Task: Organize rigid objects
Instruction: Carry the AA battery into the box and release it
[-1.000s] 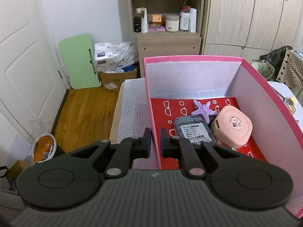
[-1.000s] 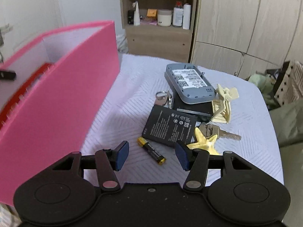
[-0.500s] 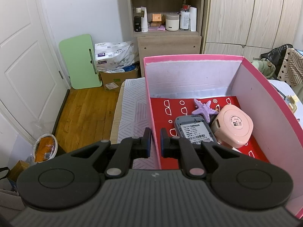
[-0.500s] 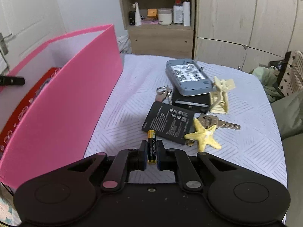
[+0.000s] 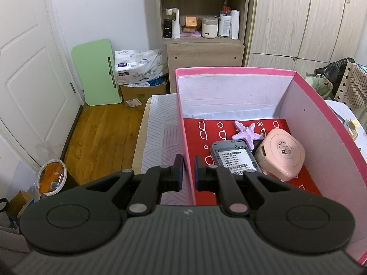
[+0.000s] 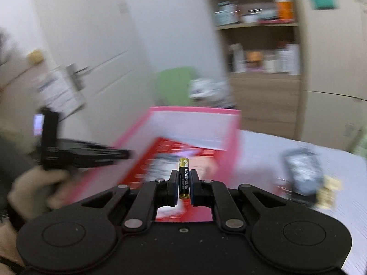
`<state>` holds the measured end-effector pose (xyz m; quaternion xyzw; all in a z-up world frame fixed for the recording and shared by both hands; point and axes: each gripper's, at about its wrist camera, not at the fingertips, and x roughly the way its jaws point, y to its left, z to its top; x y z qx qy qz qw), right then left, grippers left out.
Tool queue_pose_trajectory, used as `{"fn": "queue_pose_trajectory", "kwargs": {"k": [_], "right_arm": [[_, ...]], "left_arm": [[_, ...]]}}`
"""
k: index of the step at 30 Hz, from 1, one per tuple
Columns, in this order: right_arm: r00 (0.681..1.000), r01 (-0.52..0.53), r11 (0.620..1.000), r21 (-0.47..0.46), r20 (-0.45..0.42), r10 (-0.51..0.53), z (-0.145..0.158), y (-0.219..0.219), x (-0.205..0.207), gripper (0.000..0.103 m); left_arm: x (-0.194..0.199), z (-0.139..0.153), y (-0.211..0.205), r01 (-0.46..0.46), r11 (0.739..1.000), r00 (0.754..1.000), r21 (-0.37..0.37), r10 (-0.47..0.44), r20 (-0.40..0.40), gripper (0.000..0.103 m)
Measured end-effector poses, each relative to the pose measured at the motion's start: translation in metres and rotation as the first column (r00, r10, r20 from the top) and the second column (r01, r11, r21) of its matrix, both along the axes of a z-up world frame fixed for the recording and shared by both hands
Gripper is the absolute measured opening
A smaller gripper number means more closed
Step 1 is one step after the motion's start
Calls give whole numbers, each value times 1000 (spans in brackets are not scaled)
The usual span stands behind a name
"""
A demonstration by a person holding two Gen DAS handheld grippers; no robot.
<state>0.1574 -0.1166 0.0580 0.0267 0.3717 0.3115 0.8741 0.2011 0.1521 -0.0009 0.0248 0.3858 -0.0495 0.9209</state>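
My left gripper (image 5: 188, 174) is shut on the near left wall of the pink box (image 5: 183, 123), one pad on each side of it. Inside the box lie a purple starfish (image 5: 246, 131), a grey router (image 5: 234, 157) and a pink round case (image 5: 283, 155). In the blurred right wrist view my right gripper (image 6: 184, 186) is shut on a black and gold battery (image 6: 184, 177), held upright over the pink box (image 6: 195, 123). The other gripper (image 6: 75, 152) and the gloved hand (image 6: 36, 185) that holds it show at the left.
A grey device (image 6: 302, 169) and a cream clip (image 6: 329, 191) lie on the white patterned cloth (image 6: 263, 160) right of the box. Behind stand a wooden shelf unit (image 5: 201, 23), wardrobe doors (image 5: 309, 18), a green board (image 5: 96, 73), a cardboard carton (image 5: 142, 91) and a white door (image 5: 25, 80).
My right gripper closed on the battery lying on the cloth, lifted it and swung left over the pink box. The left gripper has kept its hold on the box wall.
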Motion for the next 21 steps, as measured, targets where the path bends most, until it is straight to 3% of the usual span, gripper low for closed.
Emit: {"fn": "queue_pose_trajectory", "kwargs": {"k": [4, 9, 16, 21], "right_arm": [[974, -148, 989, -23, -178, 142, -17, 46, 28, 11], [938, -200, 976, -83, -304, 167, -51, 84, 49, 11], [921, -240, 962, -134, -345, 182, -71, 108, 54, 12], [948, -203, 969, -139, -274, 159, -58, 101, 47, 19]], "left_arm": [[0, 0, 1, -2, 1000, 1000, -8, 2, 0, 9], [0, 0, 0, -2, 1000, 1000, -4, 2, -1, 9], [2, -1, -1, -1, 1000, 1000, 1, 1, -14, 9], [3, -1, -1, -1, 1000, 1000, 1, 1, -15, 9]]}}
